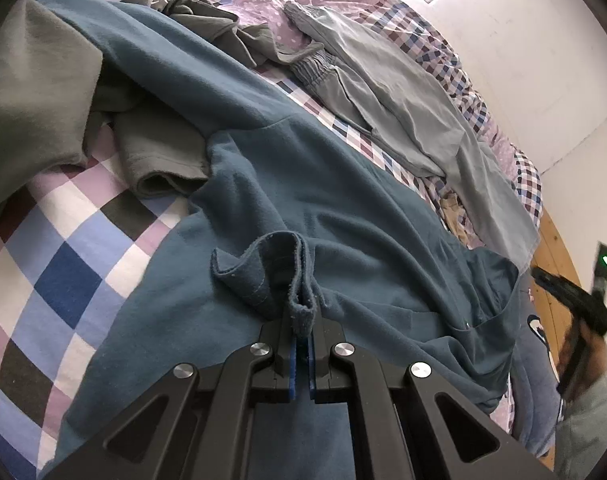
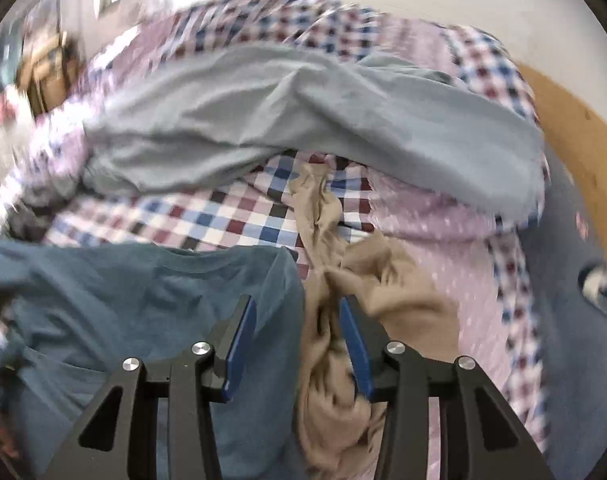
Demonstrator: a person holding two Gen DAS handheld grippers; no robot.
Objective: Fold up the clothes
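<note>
While the left claw (image 1: 302, 344) pinches a bunched hem of the teal sweatshirt (image 1: 303, 184) spread across the bed (image 1: 55, 248), probably to lift that edge for a fold, the right claw (image 2: 297, 340) hangs wide over its other corner, near the bed's edge, beside some tan fabric (image 2: 335, 280)

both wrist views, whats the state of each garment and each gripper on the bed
left gripper: shut on a bunched edge of the teal sweatshirt
right gripper: open, empty
teal sweatshirt: spread out, wrinkled
light grey trousers: unfolded, rumpled
beige garment: crumpled
green-grey garment: rumpled, unfolded
</note>
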